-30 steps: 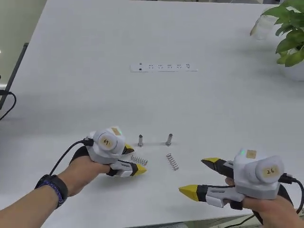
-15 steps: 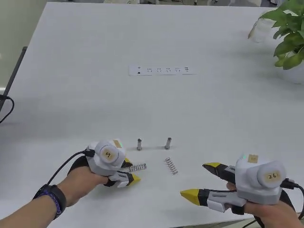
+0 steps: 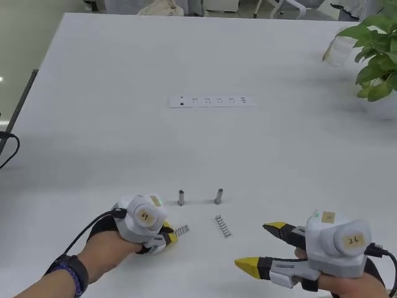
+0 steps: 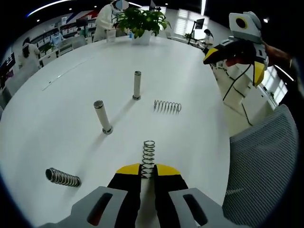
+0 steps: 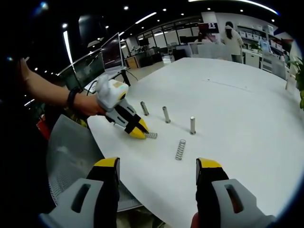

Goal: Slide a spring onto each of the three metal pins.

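Metal spring (image 4: 148,153) pinched in left tool (image 4: 147,169), right tool (image 5: 157,164) spread

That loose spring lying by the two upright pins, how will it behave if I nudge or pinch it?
The loose spring lies on its side on the smooth table, so a nudge would probably roll it. Its thin open coils look light and may squash under a firm pinch.

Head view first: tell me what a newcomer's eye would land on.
The left gripper, fingers shut on a spring, is near the front edge of the table. Just beyond stand a bare metal pin and a second pin, a loose spring lying beside them. The right gripper hovers open at lower right.
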The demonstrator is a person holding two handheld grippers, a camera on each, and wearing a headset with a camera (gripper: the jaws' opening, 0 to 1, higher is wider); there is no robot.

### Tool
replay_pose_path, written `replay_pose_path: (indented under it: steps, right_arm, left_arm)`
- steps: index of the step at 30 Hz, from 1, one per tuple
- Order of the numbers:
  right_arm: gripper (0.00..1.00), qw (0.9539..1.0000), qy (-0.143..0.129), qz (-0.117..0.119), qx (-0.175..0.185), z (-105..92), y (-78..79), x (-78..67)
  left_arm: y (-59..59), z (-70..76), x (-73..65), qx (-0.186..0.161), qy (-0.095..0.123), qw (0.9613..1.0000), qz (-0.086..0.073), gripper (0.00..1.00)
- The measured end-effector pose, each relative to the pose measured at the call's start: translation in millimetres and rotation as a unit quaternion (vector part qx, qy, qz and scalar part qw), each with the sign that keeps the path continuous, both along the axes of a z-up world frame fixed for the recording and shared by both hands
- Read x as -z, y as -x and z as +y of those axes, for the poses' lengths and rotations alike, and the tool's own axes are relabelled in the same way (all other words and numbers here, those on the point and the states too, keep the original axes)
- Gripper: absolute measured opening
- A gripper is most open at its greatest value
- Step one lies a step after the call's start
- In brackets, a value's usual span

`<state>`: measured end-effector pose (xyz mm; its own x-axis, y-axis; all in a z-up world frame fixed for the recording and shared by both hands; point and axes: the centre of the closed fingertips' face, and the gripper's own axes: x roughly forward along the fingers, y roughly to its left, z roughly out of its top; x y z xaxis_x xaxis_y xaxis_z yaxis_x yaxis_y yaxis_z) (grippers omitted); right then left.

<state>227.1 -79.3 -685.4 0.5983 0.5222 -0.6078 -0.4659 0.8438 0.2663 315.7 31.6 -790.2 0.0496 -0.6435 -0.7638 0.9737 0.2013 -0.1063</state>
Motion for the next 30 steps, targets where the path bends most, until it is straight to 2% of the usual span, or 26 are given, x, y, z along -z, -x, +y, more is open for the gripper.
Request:
replay_pose_path:
  steps: [14, 21, 30]
  right_arm:
    - [0.61, 0.9999, -0.012, -0.001, -0.009, 6.6, 0.7, 1.3]
    - [0.6, 0.9997, -0.019, -0.001, -0.014, 11.4, -0.1, 1.4]
    - [0.57, 0.999, -0.028, 0.001, -0.034, 23.0, -1.3, 3.1]
  left_arm:
    - [0.7, 13.6, -24.3, -0.049, 0.038, 0.9981, 0.002, 0.02]
    - [5.7, 24.3, -35.5, -0.056, 0.044, 0.9974, -0.009, 0.02]
    - [13.5, 38.0, -47.4, -0.073, 0.057, 0.9956, -0.015, 0.02]
